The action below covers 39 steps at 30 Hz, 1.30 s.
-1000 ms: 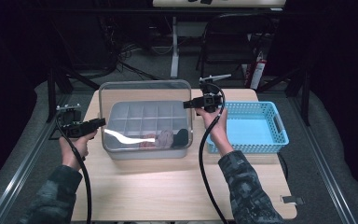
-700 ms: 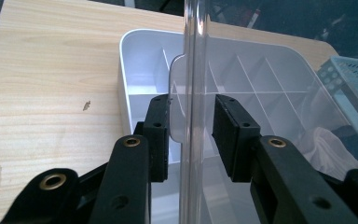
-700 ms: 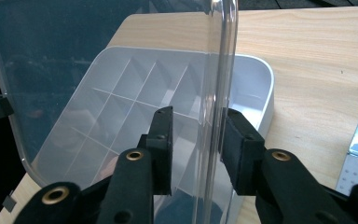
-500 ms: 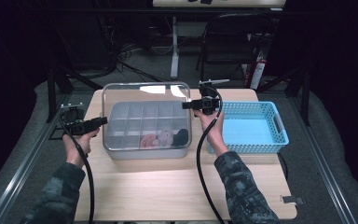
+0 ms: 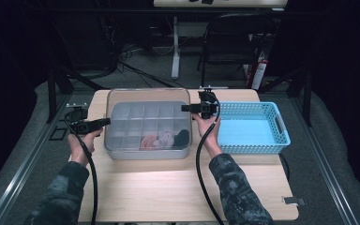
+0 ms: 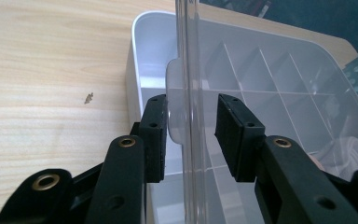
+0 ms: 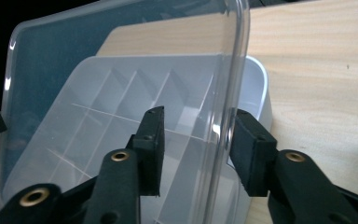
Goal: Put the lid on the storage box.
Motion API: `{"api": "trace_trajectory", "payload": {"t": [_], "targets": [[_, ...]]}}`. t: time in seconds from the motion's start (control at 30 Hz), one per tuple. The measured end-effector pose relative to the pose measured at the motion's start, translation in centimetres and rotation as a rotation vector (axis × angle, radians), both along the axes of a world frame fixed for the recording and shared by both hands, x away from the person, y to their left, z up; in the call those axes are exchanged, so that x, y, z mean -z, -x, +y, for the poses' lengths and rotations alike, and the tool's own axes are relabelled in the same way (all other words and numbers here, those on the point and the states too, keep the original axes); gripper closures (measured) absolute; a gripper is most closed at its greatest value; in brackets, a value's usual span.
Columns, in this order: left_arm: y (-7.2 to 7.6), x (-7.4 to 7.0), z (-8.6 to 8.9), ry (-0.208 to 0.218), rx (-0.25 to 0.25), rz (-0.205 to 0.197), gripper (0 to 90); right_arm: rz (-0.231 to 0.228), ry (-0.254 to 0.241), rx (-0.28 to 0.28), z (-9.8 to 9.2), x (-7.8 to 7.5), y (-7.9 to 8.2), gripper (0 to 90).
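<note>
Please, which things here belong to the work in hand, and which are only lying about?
In the work:
- clear lid, its edges between the jaws of both grippers
- divided box under it, with cloth items inside
- left gripper
- right gripper

Lying about:
- blue basket, empty
- small clip at the table's corner
- chair behind the table

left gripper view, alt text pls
The left gripper has its jaws either side of the edge of a clear lid, a gap showing at the right pad. Below sits a divided grey box on a wooden table.
</note>
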<state>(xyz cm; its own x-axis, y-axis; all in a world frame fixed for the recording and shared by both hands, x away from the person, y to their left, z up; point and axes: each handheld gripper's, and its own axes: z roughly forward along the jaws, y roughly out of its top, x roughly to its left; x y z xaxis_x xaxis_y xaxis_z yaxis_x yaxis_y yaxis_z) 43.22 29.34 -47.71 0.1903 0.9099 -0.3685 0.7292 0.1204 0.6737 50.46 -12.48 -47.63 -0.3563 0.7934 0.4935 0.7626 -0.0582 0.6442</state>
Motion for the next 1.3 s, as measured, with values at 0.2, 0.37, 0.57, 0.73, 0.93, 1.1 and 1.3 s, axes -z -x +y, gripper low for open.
{"api": "trace_trajectory", "payload": {"t": [0.2,0.37,0.57,0.73,0.93,1.1,1.3], "targets": [[-0.6,0.7,-1.5,-0.119,0.011,0.014,65.3,0.103,0.046,0.018,0.4,2.5,-0.9,50.4],[0.3,0.8,-1.4,-0.176,0.007,-0.020,56.6,0.085,0.129,0.036,-0.3,2.4,-0.4,42.2],[2.2,0.3,-1.3,-0.169,0.056,-0.070,48.3,0.057,0.236,-0.006,0.3,0.8,1.0,33.3],[3.9,0.5,-0.9,-0.151,0.085,-0.094,44.3,0.050,0.255,-0.044,-0.3,0.2,3.1,37.1],[5.9,1.6,-0.2,-0.121,0.137,-0.106,40.7,0.051,0.277,-0.096,-1.0,0.6,5.8,46.4],[6.9,2.5,-0.1,-0.106,0.196,-0.101,37.9,0.044,0.270,-0.129,-0.6,1.0,6.7,56.2],[7.7,3.1,-0.1,-0.116,0.260,-0.093,35.7,0.052,0.266,-0.145,-0.4,1.3,6.8,63.3]]}}
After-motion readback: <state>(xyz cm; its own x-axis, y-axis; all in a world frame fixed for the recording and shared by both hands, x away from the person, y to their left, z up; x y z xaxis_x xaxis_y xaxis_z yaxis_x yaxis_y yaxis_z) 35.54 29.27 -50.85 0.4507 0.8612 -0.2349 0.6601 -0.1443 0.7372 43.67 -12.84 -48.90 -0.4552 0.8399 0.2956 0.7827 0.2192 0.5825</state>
